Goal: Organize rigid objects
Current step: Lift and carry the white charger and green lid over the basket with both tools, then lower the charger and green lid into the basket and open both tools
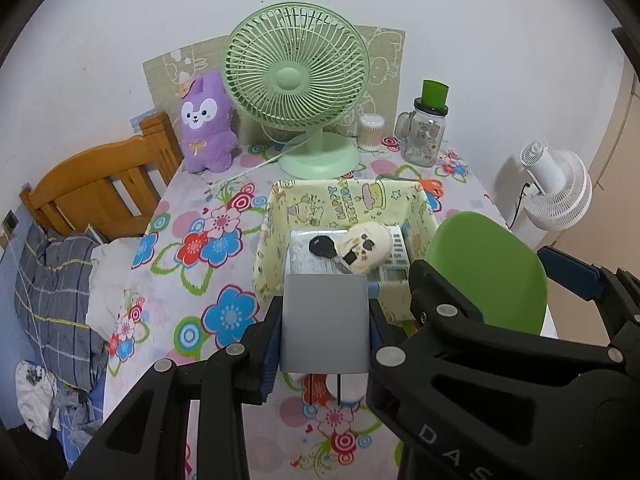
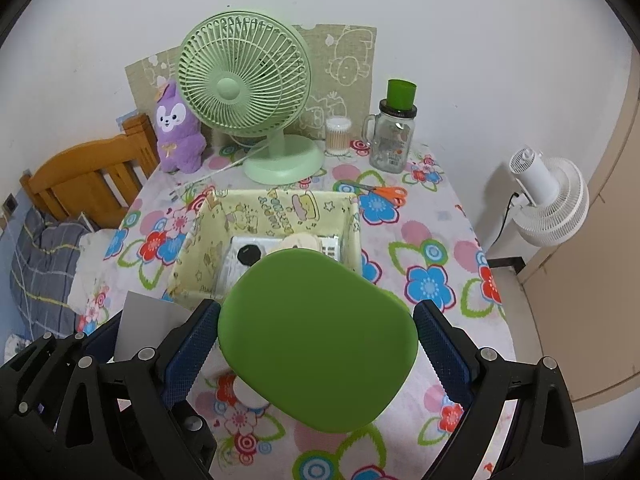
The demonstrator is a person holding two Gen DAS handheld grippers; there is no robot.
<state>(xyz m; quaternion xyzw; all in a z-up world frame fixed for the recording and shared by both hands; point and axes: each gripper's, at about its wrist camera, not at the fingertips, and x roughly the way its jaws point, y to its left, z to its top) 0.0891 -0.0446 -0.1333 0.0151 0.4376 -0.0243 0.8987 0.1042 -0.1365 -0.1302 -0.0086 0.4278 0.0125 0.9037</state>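
Item 1: my left gripper (image 1: 325, 330), clamped on a grey flat block (image 1: 324, 322), held above the floral tablecloth (image 1: 192, 264) just short of the yellow box (image 1: 276, 216).
Item 2: my right gripper (image 2: 318, 340), jaws wide, pads pressed on a green rounded slab (image 2: 318, 338).
Item 3: the box, holding a black key (image 1: 322, 247) and a skull figure (image 1: 366, 246).

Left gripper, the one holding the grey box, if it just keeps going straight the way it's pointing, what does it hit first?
Probably the near wall of the yellow basket: the left gripper, shut on the grey box, aims down toward it. Depth is unclear, so it might clear the rim and meet the skull inside.
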